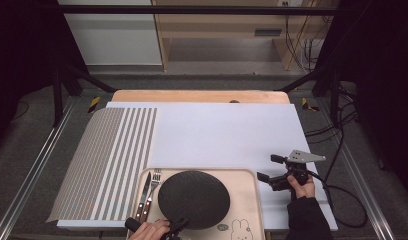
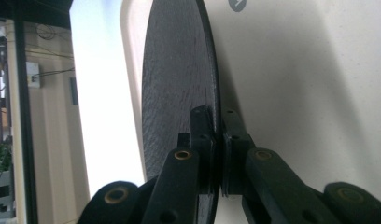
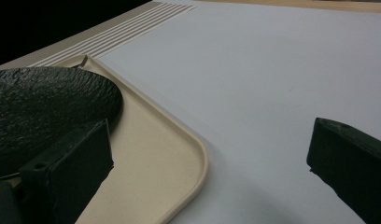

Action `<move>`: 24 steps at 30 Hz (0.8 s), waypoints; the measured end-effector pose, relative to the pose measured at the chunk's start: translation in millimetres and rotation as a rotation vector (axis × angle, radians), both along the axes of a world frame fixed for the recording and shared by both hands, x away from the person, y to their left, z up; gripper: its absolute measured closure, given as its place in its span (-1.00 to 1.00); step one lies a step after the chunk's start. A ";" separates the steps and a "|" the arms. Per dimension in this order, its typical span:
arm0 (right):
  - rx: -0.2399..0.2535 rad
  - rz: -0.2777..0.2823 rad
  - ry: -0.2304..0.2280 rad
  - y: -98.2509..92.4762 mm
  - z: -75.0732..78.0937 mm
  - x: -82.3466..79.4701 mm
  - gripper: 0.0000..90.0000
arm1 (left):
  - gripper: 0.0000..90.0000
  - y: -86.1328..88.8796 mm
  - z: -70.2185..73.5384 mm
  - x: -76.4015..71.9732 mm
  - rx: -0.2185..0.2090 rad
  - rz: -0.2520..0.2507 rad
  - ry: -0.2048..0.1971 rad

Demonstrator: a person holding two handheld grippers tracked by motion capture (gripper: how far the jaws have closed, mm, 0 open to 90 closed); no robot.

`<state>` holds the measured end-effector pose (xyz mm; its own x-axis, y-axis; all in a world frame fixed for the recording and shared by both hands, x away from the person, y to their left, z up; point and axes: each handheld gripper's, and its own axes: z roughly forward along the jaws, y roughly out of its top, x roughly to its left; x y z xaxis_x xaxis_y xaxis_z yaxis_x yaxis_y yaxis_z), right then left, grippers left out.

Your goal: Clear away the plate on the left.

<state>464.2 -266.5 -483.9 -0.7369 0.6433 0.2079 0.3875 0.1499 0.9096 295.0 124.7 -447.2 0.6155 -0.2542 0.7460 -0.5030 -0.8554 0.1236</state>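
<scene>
A round black textured plate [image 1: 193, 198] lies on a beige tray [image 1: 249, 200] at the table's near edge. My left gripper [image 1: 178, 225] is shut on the plate's near rim; in the left gripper view its pads [image 2: 201, 135] clamp the thin edge of the plate [image 2: 177, 79], seen edge-on against the tray [image 2: 296, 70]. My right gripper [image 1: 268, 167] stands open to the right of the tray over the white sheet, nothing between its jaws. The right gripper view has the plate [image 3: 44, 107] and the tray's corner [image 3: 179, 158] at its left.
A knife [image 1: 145, 196] and a fork [image 1: 153, 192] lie on the tray left of the plate. A striped placemat [image 1: 112, 160] covers the table's left part, a white sheet [image 1: 222, 135] the rest. Cables trail at the right.
</scene>
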 end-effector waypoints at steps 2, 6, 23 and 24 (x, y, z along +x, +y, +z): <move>0.000 0.000 -0.001 0.0 0.0 0.1 -0.99 | 0.91 -0.1 -0.4 -0.2 0.008 -0.001 0.002; -0.001 0.000 0.001 0.2 -0.3 0.2 -0.99 | 0.83 -0.5 -2.5 1.0 0.021 0.001 0.047; 0.001 0.000 0.001 0.0 0.0 0.0 -0.99 | 0.46 -5.0 -14.1 8.9 0.023 0.060 0.214; 0.000 -0.001 0.001 0.0 0.0 0.0 -0.99 | 0.44 -5.3 -14.5 9.5 0.026 0.066 0.221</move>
<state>464.2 -266.5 -483.9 -0.7362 0.6439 0.2085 0.3885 0.1498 0.9092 304.4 119.4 -461.7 0.7791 -0.2250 0.5851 -0.4087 -0.8900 0.2019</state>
